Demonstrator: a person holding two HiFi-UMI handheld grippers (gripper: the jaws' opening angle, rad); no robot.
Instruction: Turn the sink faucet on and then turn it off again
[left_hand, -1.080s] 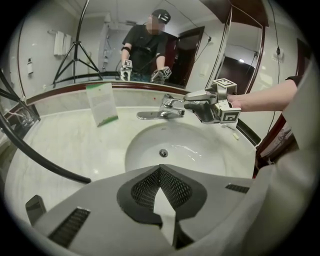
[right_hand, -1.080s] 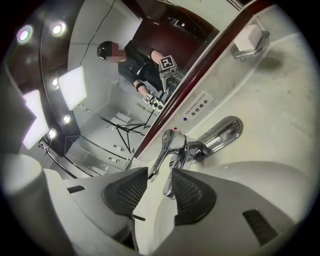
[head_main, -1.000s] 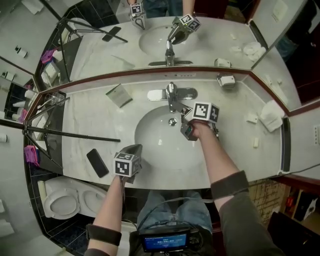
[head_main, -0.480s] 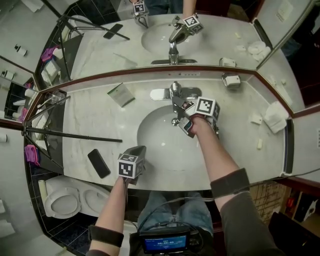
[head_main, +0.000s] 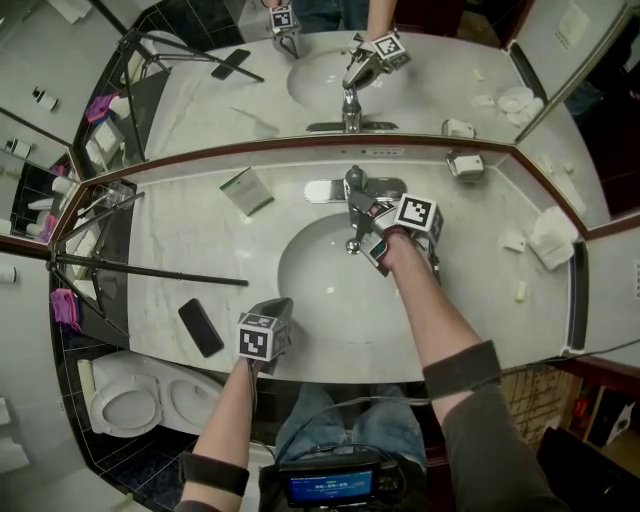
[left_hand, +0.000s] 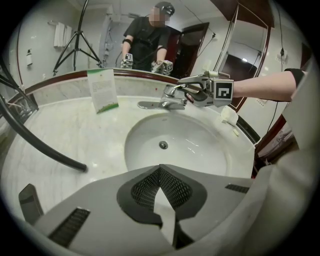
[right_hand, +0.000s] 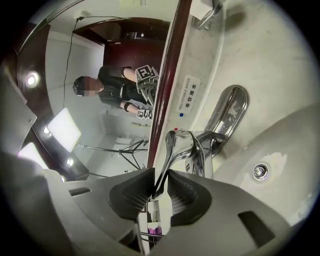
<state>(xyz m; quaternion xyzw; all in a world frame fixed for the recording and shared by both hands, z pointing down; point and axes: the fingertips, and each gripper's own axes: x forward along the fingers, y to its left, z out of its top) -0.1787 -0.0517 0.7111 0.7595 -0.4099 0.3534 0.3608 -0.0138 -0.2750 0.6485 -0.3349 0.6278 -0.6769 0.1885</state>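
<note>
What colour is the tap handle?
Shiny silver chrome. The tap handle shows best in the right gripper view.

"NON-POTABLE WATER" sticker (right_hand: 189, 92) behind the faucet (right_hand: 200, 150)

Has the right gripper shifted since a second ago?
Yes. In the head view the right gripper edged away from the drain toward the faucet. Its fingers have just been closing onto the faucet handle.

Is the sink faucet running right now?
Looks off: no water stream shows under the faucet spout, and the basin shows no flow.
</note>
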